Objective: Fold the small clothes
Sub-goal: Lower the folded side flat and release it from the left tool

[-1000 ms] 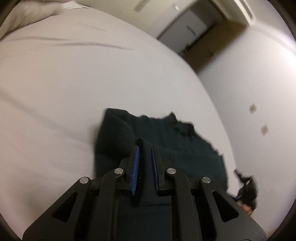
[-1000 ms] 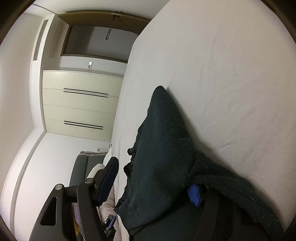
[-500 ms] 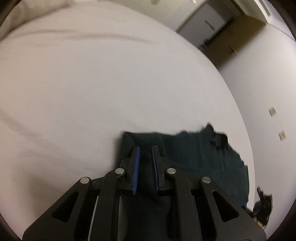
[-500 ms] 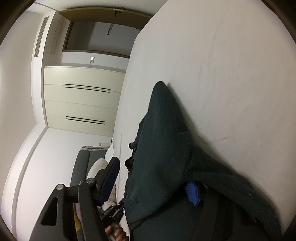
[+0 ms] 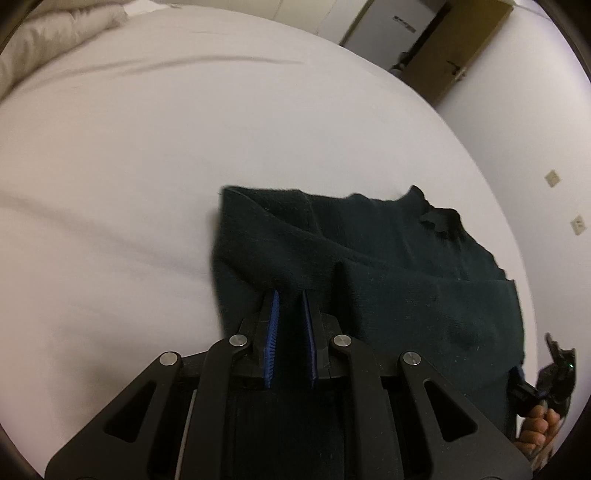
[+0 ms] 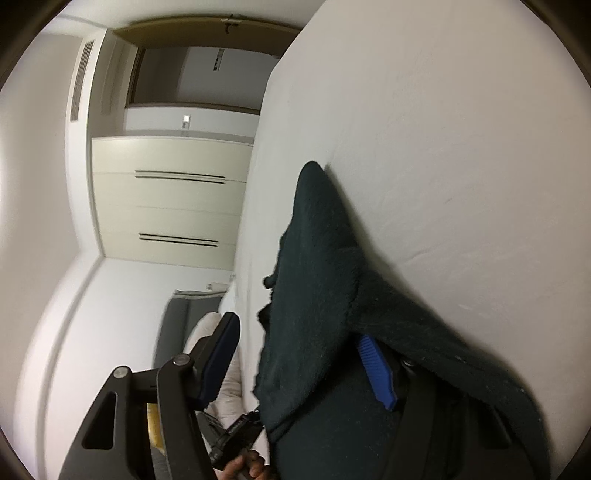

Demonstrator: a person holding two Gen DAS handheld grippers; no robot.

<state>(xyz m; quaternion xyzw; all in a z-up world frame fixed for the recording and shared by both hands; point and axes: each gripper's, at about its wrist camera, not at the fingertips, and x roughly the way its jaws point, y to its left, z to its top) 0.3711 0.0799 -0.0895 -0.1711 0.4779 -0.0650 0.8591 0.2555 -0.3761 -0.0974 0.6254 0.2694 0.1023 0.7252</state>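
Observation:
A dark green knitted garment (image 5: pixel 388 258) lies on the white bed sheet (image 5: pixel 147 147). My left gripper (image 5: pixel 290 295) is shut on an edge fold of the garment, which runs between its blue pads. In the right wrist view the same garment (image 6: pixel 317 295) drapes over my right gripper (image 6: pixel 299 334). Its jaws stand wide apart, the left finger (image 6: pixel 218 354) bare and the right blue pad (image 6: pixel 376 373) partly under the cloth. The cloth lies across the opening without being pinched.
A rumpled white duvet (image 5: pixel 55 33) lies at the far left of the bed. Cream wardrobe doors (image 6: pixel 170 199) and a doorway (image 6: pixel 199 81) stand beyond the bed edge. A wall with sockets (image 5: pixel 554 177) is at the right. A hand holding the other gripper (image 5: pixel 543 417) shows low right.
The left gripper has carried its fold of the garment across the sheet, and the cloth now lies wider and flatter ahead of it. The right gripper stayed open under the cloth.

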